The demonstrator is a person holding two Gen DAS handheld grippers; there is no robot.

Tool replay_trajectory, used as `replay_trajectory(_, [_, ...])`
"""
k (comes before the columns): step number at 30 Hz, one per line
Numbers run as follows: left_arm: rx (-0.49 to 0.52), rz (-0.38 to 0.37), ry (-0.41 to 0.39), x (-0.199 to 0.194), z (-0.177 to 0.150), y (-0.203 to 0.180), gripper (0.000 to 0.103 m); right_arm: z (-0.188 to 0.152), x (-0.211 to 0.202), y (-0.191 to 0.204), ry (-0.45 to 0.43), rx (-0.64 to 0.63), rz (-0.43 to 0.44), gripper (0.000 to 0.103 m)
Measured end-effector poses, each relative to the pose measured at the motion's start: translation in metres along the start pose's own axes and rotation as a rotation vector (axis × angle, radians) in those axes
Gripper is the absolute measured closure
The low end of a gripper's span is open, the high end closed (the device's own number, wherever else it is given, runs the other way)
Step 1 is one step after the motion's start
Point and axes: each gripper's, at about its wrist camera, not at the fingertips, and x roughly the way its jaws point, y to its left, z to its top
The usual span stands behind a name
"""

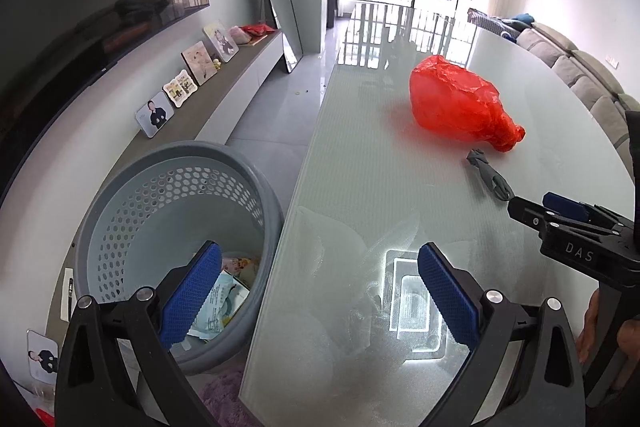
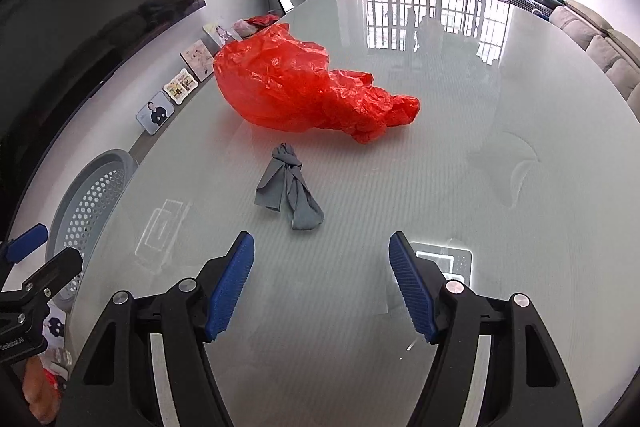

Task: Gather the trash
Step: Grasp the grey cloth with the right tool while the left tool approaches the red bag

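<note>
The right tool (image 2: 322,287) hangs just above the glass bench (image 2: 480,227) with its blue pads (image 2: 232,287) spread wide and nothing between them. Straight ahead of it, a little farther out on the bench, lies a knotted grey scrap (image 2: 290,189), and beyond that, close by but apparently apart from it, a crumpled red plastic bag (image 2: 304,91). The left tool (image 1: 320,291) is also spread and empty, held over the near left edge of the bench, with the grey perforated basket (image 1: 132,195) standing on the floor just left of that edge; some paper wrappers (image 1: 224,299) already lie in its bottom.

The step in hand looks to be picking up the grey scrap with the right tool. The scrap lies flat and soft on slick glass, so a sideways push would likely just slide it. A better way is to come down from above with the pads on either side of the thick knotted end, where there is the most bulk to bite, let the tips almost meet the glass, then close fully before lifting. The loose tails will dangle, so it should be raised well clear of the bench edge and carried left over the basket's rim before letting go. The red bag is light and bulky; keeping the tool off it avoids dragging it along.
</note>
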Motion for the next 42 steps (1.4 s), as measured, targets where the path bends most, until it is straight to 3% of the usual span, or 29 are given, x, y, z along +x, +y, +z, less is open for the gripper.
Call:
replay_trajectory(13, [0.002, 0.006, 0.019, 0.020, 0.006, -0.003, 0.006, 0.028, 0.035, 0.023, -0.011, -0.112, -0.064, 0.037])
replay_trajectory(15, [0.000, 0.007, 0.019, 0.022, 0.007, -0.002, 0.006, 0.029, 0.038, 0.026, -0.011, -0.120, -0.064, 0.043])
replay_trajectory(17, [0.003, 0.014, 0.024, 0.024, 0.008, -0.003, 0.006, 0.030, 0.040, 0.029, -0.003, -0.138, -0.075, 0.060])
replay_trajectory(22, [0.018, 0.019, 0.018, 0.023, 0.011, -0.012, 0.006, 0.029, 0.042, 0.028, 0.006, -0.144, -0.054, 0.079])
replay_trajectory(24, [0.022, 0.014, 0.013, 0.022, 0.014, -0.017, 0.006, 0.029, 0.040, 0.024, 0.011, -0.129, -0.031, 0.080])
replay_trajectory(35, [0.044, -0.044, -0.032, 0.022, 0.052, -0.078, 0.006, 0.026, -0.015, -0.049, -0.070, 0.094, -0.046, 0.084])
replay_trajectory(42, [0.084, -0.060, -0.048, 0.038, 0.087, -0.121, 0.006, 0.017, -0.024, -0.095, -0.069, 0.202, -0.036, 0.084])
